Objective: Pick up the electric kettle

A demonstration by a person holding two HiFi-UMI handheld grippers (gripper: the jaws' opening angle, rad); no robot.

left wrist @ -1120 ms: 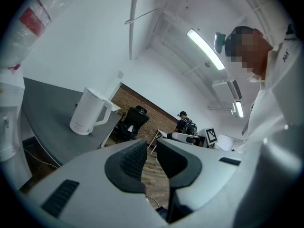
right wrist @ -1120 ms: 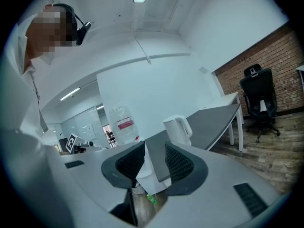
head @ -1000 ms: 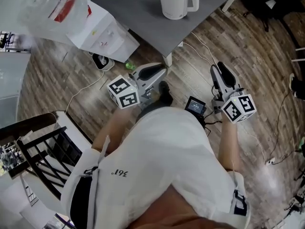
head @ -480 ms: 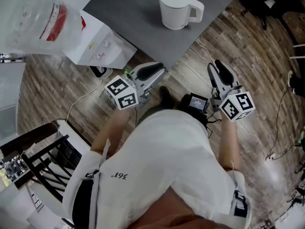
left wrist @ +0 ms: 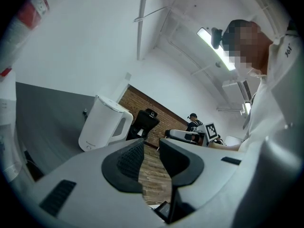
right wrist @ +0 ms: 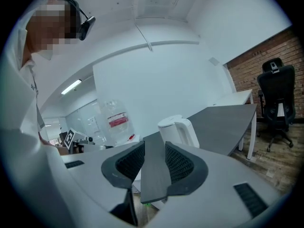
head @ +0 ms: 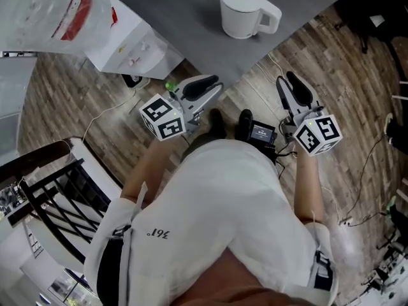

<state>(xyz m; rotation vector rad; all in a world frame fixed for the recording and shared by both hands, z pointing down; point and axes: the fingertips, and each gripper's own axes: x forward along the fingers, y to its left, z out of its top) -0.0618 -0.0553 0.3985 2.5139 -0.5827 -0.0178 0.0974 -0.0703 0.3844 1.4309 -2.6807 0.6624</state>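
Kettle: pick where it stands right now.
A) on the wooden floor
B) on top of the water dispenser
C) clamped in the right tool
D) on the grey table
D: the white kettle stands upright on the grey table, with nothing gripping it.

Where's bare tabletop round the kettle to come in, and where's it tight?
The widest bare grey table lies left of the kettle, up to the water dispenser, and in front, down to the near corner. Tight: the strip between its handle and the right edge.
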